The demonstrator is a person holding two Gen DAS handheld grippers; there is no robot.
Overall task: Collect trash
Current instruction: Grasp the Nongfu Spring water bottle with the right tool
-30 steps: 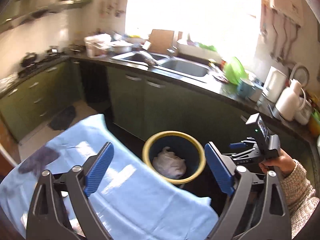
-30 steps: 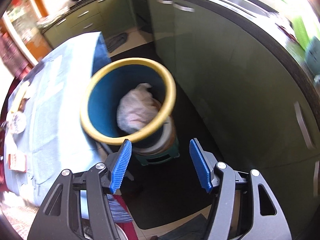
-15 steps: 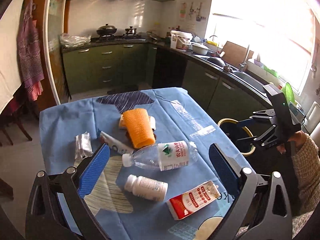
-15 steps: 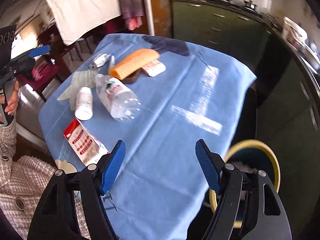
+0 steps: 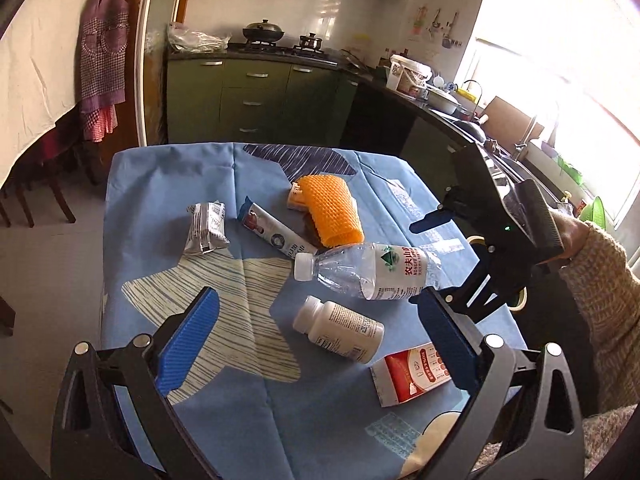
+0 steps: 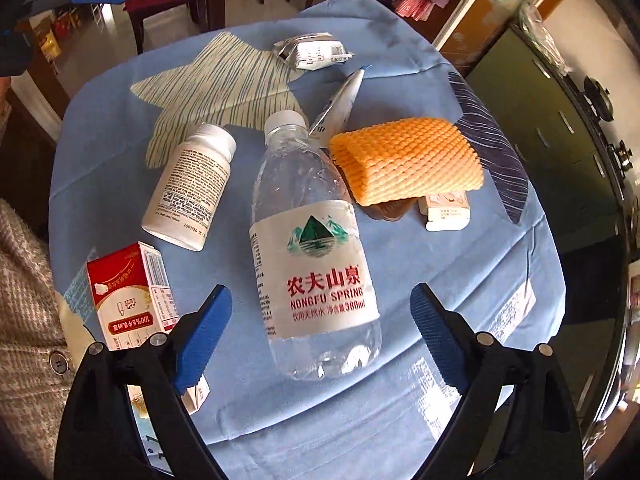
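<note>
Clear plastic water bottle (image 6: 316,248) lies on its side on the blue-clothed desk (image 6: 460,280). Right gripper (image 6: 320,332) hovers above its base, fingers just widened, nothing between them. Left gripper (image 5: 320,336) spread, idle. Approach step; next, descend and pinch.

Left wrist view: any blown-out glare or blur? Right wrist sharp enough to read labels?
Left wrist view: the window at upper right is blown out white; the table items stay sharp, with fisheye bending at the edges. Right wrist view: evenly lit, the water bottle label reads clearly, and glare streaks sit on the blue tablecloth.
</note>
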